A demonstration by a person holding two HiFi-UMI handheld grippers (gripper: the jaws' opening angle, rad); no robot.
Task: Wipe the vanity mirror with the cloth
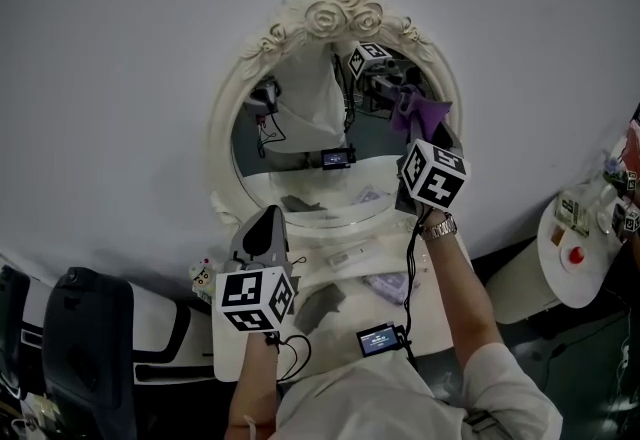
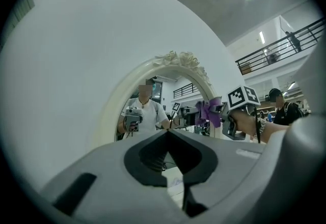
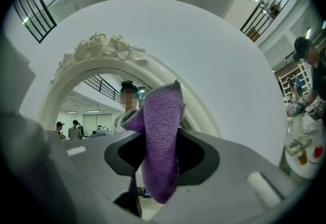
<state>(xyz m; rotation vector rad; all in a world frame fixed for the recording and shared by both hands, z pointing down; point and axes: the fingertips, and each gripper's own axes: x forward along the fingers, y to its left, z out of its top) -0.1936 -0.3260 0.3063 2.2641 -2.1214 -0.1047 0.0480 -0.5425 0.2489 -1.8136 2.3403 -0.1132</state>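
While raised to the right edge of the mirror [image 1: 300,143], grips the cloth [image 3: 163,111] upright in the right tongs [image 3: 160,136], touching the mirror or just short of it. Holds the left tongs [image 2: 168,134] shut on nothing, low over the worktop [image 1: 235,358]. Might drag the cloth out of that pinch on a hard stroke, or scrape bare plastic on the frame [image 1: 335,13] if tilted.

Fuzzy terry cloth [image 3: 162,141]; glossy glass mirror [image 1: 300,143]; matt cream frame [image 1: 340,16].
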